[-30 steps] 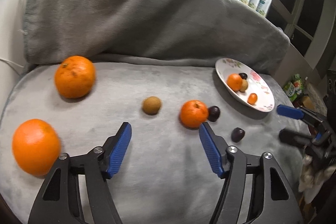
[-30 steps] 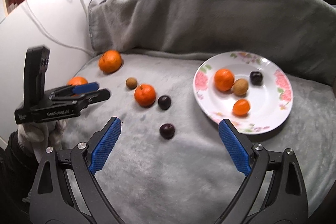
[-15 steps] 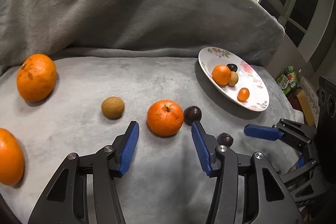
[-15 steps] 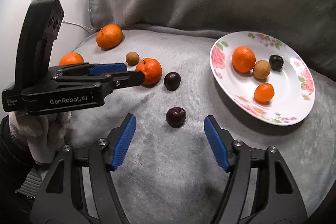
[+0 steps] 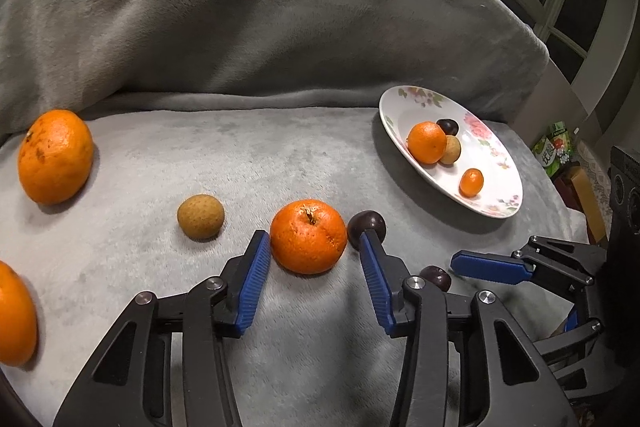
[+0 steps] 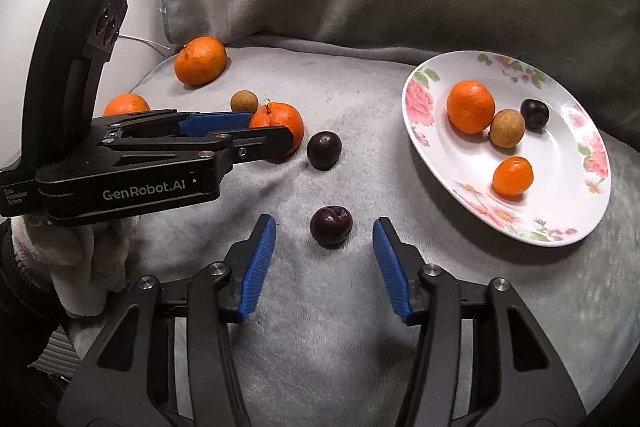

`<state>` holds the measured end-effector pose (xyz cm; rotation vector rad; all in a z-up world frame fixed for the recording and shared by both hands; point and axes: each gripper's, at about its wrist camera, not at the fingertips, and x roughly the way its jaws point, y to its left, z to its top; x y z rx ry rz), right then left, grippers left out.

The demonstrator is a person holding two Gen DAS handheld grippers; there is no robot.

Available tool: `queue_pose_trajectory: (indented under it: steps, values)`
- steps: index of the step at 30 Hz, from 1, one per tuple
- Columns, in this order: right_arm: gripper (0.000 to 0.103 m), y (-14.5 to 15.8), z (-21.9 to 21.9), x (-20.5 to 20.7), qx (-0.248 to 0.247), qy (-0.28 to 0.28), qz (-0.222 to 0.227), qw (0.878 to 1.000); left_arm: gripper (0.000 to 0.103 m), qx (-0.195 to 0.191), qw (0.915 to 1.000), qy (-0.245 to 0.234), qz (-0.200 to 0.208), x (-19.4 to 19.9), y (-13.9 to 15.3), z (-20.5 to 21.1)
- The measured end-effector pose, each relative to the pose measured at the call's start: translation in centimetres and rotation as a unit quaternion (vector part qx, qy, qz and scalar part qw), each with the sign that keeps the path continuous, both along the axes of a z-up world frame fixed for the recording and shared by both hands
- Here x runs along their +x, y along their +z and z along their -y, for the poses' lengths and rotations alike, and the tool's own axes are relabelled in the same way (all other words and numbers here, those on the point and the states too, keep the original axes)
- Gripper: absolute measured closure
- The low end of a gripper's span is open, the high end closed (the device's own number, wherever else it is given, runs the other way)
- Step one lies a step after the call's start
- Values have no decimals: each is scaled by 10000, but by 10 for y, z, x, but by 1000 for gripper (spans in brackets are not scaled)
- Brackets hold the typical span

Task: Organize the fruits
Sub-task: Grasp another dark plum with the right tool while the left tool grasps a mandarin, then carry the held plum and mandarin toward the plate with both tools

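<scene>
Left wrist view: the left gripper (image 5: 310, 247) is open, its fingers on both sides of a stemmed orange tangerine (image 5: 308, 235) at frame centre, not yet gripping. The floral white plate (image 5: 496, 183), right of centre, already holds four fruits.

Right wrist view: the right gripper (image 6: 324, 233) is open around a dark round plum (image 6: 331, 225) at lower centre. Judging by this, six fruits remain on the grey blanket (image 6: 360, 307).

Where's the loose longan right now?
Left wrist view: longan on the grey blanket, just left of the tangerine between the left gripper fingers.
</scene>
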<state>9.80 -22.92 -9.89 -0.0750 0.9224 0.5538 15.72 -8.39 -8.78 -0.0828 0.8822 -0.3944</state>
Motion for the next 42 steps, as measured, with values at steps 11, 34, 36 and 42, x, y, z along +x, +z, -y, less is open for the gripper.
queue_pose_trajectory:
  steps: [11, 34, 36, 42]
  values:
    - [58, -3, -4, 3, -66, -25, -46, 10000, 63, 42, 10000, 35, -48, 4, -4, -1]
    - [79, -5, 0, 2, 7, -71, -59, 10000, 65, 20, 10000, 28, 22, 0, -1, -2]
    - [79, -3, 1, 0, 23, -81, -43, 10000, 65, 4, 10000, 32, 28, -1, 0, -2]
    - [79, 3, 5, -4, 123, -122, 37, 9998, 65, -73, 9999, 60, 67, -6, 6, -6]
